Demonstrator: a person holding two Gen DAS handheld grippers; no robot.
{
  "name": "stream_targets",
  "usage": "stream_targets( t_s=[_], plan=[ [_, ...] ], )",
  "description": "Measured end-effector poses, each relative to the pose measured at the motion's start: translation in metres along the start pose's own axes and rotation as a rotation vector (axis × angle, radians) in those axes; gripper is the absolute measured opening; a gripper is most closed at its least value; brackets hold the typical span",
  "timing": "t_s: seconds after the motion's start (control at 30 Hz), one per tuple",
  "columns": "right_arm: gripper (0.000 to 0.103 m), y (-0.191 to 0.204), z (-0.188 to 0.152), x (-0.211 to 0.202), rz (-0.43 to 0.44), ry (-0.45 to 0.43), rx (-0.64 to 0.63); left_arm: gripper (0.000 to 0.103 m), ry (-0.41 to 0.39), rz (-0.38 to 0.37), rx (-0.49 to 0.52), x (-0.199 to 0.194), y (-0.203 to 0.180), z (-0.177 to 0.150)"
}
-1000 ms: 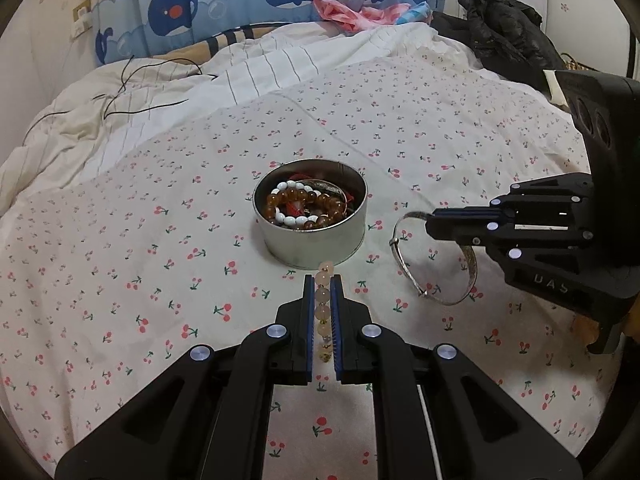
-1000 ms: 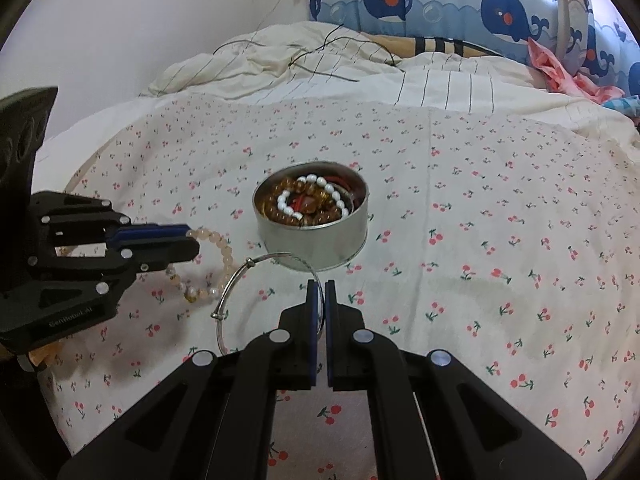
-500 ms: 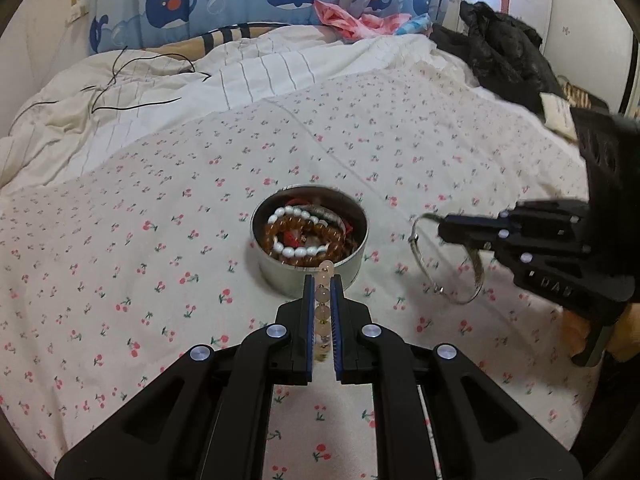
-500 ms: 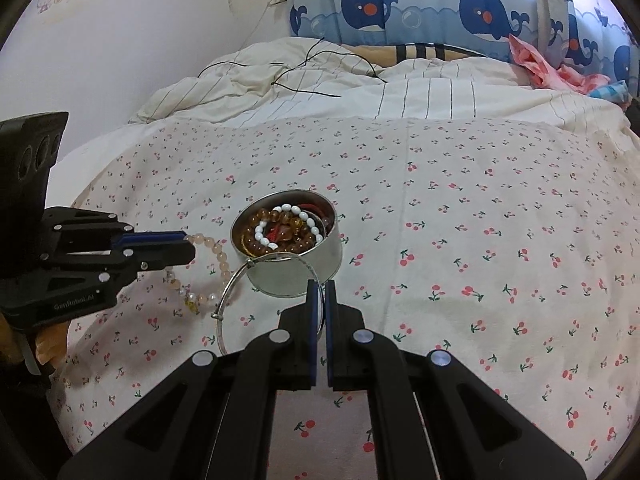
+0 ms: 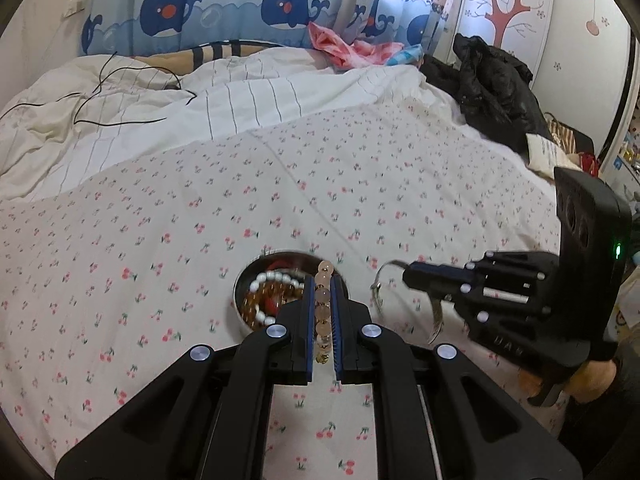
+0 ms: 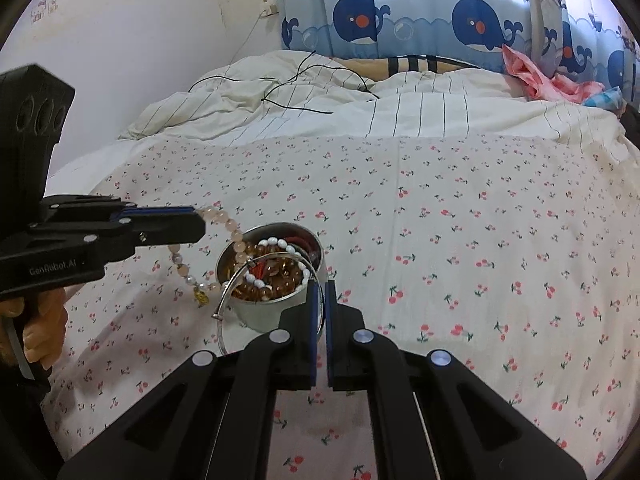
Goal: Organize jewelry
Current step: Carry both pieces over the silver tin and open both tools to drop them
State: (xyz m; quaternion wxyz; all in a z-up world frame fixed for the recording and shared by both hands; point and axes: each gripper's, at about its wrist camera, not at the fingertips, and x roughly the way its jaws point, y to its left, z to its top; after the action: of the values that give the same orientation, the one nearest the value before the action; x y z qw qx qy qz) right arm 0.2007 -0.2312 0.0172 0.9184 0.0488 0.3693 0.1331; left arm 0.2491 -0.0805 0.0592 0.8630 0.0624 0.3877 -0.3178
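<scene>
A round metal tin (image 6: 262,316) holding several bead bracelets sits on the cherry-print bedspread (image 6: 460,240). My left gripper (image 5: 321,280) is shut on a pale pink bead bracelet (image 5: 323,300), held just above the tin's (image 5: 240,304) near rim. From the right wrist view that bracelet (image 6: 236,240) dangles off the left gripper (image 6: 198,224) beside the tin, a small gold charm at its low end. My right gripper (image 6: 320,286) is shut on a thin silver bangle (image 6: 232,288), which leans over the tin's front edge. The bangle (image 5: 378,284) also shows at the right gripper's tip (image 5: 406,276).
Behind the bedspread lies a rumpled striped quilt (image 5: 200,104) with a black cable (image 5: 100,92) across it. A black jacket (image 5: 492,84) and pink cloth (image 5: 340,48) lie at the far right. A hand (image 6: 38,320) grips the left tool's handle.
Both grippers rose and closed in on the tin. The pink bracelet now hangs over the tin's near rim, and the silver bangle has come up from beside the tin to lean across it.
</scene>
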Motion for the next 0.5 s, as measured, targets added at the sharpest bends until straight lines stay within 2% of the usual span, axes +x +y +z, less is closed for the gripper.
stream_targets(
  t_s=[0.33, 0.5],
  plan=[
    [0.004, 0.005, 0.019, 0.018, -0.036, -0.010, -0.034, 0.006, 0.004, -0.094, -0.115, 0.027, 0.024, 0.004],
    [0.004, 0.006, 0.025, 0.027, -0.040, -0.002, -0.042, 0.006, 0.029, -0.084, -0.168, 0.046, 0.041, -0.001]
  ],
)
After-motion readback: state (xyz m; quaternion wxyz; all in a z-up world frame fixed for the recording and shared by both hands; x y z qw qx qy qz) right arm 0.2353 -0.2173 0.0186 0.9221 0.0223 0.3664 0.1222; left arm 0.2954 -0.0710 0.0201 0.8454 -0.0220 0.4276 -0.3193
